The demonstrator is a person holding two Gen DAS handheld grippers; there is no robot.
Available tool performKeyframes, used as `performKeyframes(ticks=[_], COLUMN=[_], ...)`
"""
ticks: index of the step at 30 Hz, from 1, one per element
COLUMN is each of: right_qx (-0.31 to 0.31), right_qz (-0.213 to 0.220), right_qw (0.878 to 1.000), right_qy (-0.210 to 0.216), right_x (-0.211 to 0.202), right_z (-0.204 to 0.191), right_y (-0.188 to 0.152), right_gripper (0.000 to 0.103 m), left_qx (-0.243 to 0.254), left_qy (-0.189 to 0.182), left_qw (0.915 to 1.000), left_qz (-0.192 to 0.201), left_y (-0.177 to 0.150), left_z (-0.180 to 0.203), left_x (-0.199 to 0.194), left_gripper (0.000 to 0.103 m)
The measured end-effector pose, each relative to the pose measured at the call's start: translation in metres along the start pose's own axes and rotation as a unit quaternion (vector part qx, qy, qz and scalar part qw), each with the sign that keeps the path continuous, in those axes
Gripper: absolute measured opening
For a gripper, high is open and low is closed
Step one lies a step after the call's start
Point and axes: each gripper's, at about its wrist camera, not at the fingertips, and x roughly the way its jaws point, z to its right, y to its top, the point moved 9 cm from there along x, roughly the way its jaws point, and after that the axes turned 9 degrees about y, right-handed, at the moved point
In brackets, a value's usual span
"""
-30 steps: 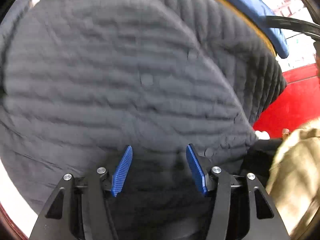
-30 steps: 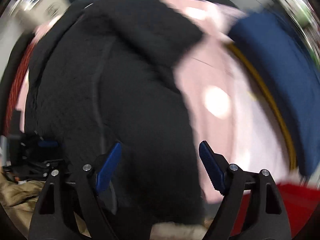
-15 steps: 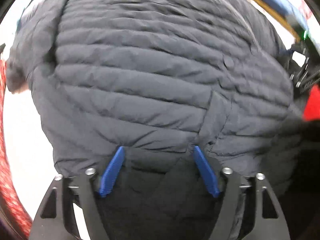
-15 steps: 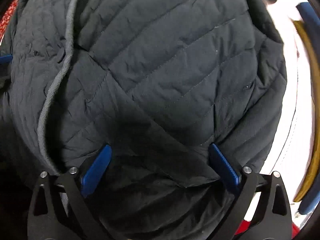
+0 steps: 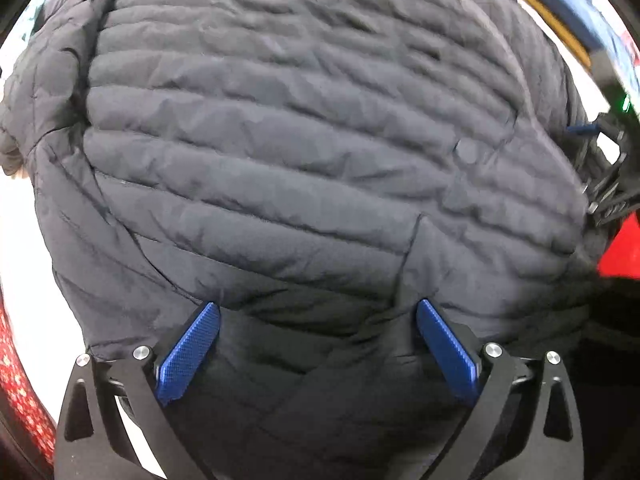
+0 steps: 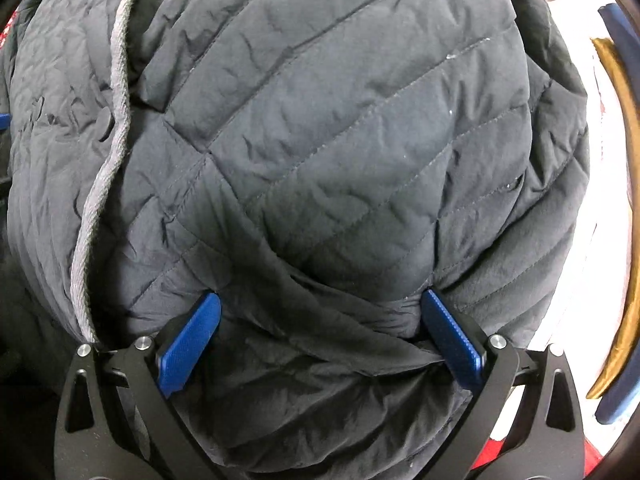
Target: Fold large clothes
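The work surface is a white tabletop (image 5: 20, 248), visible only as slivers: along the left edge of the left wrist view and along the right edge of the right wrist view (image 6: 588, 264). A red patterned band (image 5: 18, 376) curves along the lower left rim of the left wrist view, and a plain red surface (image 5: 624, 252) shows at its right edge. A blue curved object with a yellow-brown edge (image 6: 616, 208) runs down the right side of the right wrist view and also crosses the upper right of the left wrist view (image 5: 560, 4). The dark grey quilted puffer jacket (image 5: 300, 152) lies bunched on the tabletop and fills nearly the whole frame in both views (image 6: 340, 140); a light grey trimmed edge (image 6: 108, 152) runs down the left part of the right wrist view. The left gripper (image 5: 318, 312) points down onto the jacket; its jaws are opening, with a fold of the quilted fabric lying between the blue ribbed pads (image 5: 188, 352) but not pinched. The right gripper (image 6: 320, 300) also points down, its jaws spread to full width, with bunched fabric between the blue pads (image 6: 452, 336) and not clamped. Free tabletop remains only beyond the jacket outline, at the left of the left wrist view and the right of the right wrist view.
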Motion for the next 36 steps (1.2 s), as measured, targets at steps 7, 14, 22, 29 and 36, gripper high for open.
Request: performKeyframes(ticks=[7,14,22,29,36], right_qx=[-0.007,-0.003,0.001,-0.097,-0.066], right_qz=[0.019,0.171,0.194,0.161,0.235], right_qw=[1.0,0.983,0.974,0.959,0.951], right_qy=[-0.009,-0.071,-0.114,-0.213,-0.191], right_x=[-0.039,-0.128,-0.148,-0.098,-0.14], right_z=[-0.005,0.026,0.06,0.065,0.064], right_y=[0.022,0.111,0.212,0.264,0.244], right_gripper=[0.098,0.098,0.098,0.084,0.015], left_qx=[-0.093,-0.144,-0.119,-0.14,-0.157], left_qy=[-0.019,-0.002,-0.012,0.003,0.013], left_qw=[0.9932,0.9851,0.9878,0.9868,0.9851], left_qz=[0.068,0.094,0.1,0.081,0.07], left_y=[0.047,0.091,0.086,0.061,0.056], left_z=[-0.035,-0.068,-0.032,-0.038,-0.046], left_x=[-0.058,-0.071,-0.076,-0.071,-0.067], left_gripper=[0.096,0.096,0.096,0.096,0.096])
